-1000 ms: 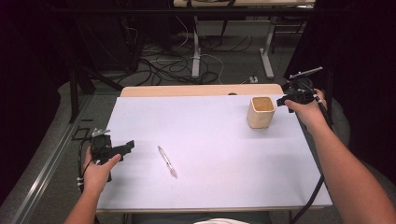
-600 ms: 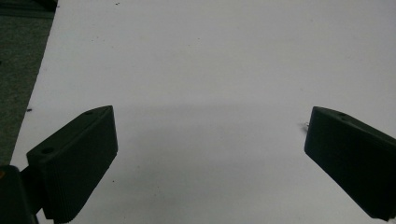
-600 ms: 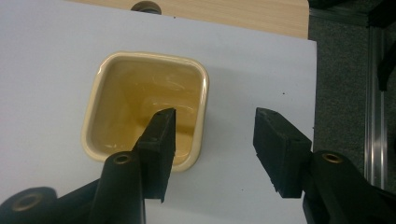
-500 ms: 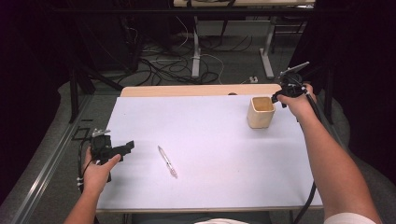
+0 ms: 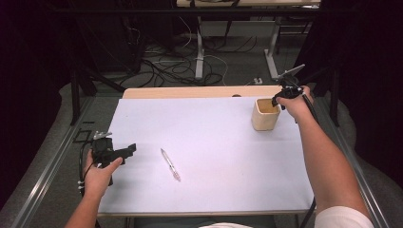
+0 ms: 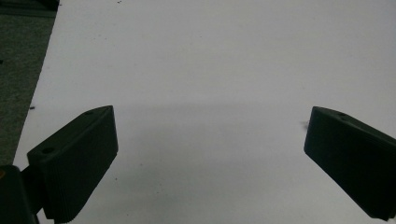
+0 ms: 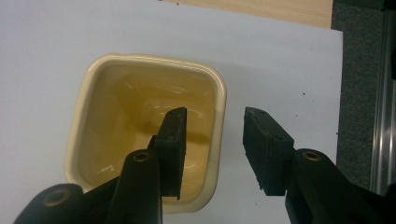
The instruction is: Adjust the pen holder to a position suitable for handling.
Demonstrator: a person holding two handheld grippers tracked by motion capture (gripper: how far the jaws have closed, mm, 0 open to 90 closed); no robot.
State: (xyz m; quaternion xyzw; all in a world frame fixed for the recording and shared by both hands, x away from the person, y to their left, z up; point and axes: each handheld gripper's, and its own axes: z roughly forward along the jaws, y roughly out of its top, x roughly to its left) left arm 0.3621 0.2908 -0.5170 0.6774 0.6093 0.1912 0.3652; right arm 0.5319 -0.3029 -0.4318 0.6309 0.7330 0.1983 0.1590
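A white table (image 5: 214, 142) carries everything; places below are given relative to the cream square cup (image 5: 265, 114) at its far right. The right gripper (image 7: 215, 126) hangs over the cup's right rim, jaws parted, one jaw inside the cup above its empty bottom and the other outside the wall, so the rim sits between them, not visibly pinched. The left gripper (image 5: 126, 151) lies far to the cup's left and nearer the person, jaws spread wide over bare white surface, holding nothing. A clear pen (image 5: 170, 164) lies between that gripper and the cup, closer to the gripper.
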